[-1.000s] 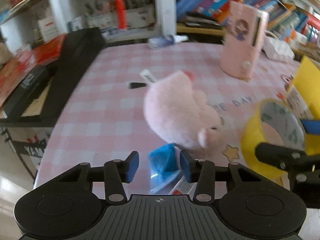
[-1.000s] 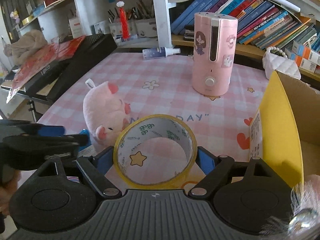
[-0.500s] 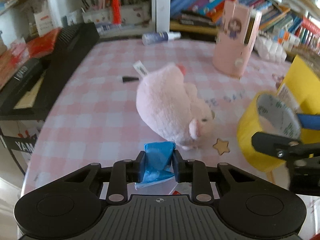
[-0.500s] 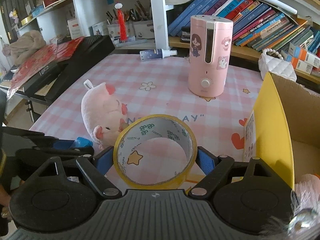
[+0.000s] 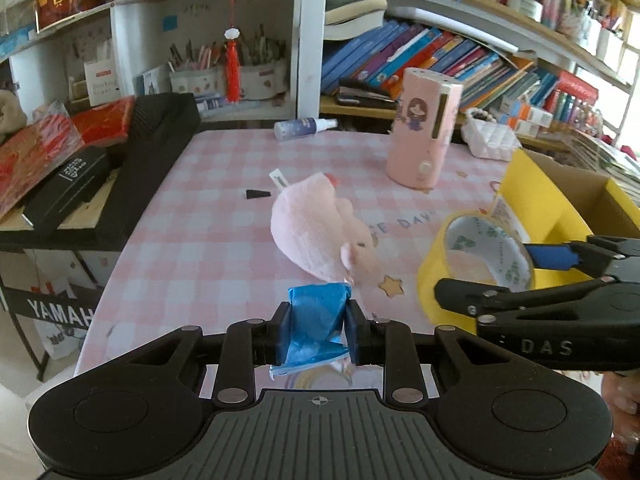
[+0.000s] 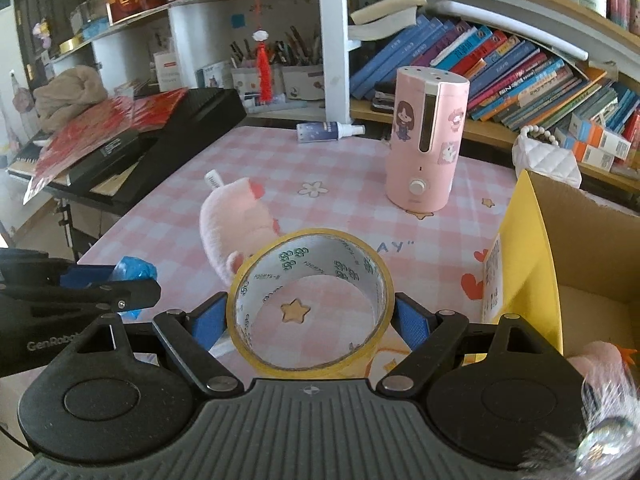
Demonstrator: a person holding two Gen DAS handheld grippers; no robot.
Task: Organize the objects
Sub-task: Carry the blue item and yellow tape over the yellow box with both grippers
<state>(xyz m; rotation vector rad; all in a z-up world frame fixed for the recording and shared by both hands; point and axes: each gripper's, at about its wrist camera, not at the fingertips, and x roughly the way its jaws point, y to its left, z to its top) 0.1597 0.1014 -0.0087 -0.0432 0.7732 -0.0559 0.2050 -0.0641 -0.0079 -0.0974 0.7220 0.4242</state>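
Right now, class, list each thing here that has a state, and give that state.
Left gripper: shut on the crumpled blue packet.
Right gripper: shut on the yellow tape roll.
Pink plush pig: lying on its side.
Blue spray bottle: lying flat.
Pink cylindrical humidifier: upright.
Yellow cardboard box: open.

"YAMAH" on the black keyboard stand (image 5: pixel 60 312), "DAS" on right tongs (image 5: pixel 516 276), "GenRobo" on left tongs (image 6: pixel 132 280)
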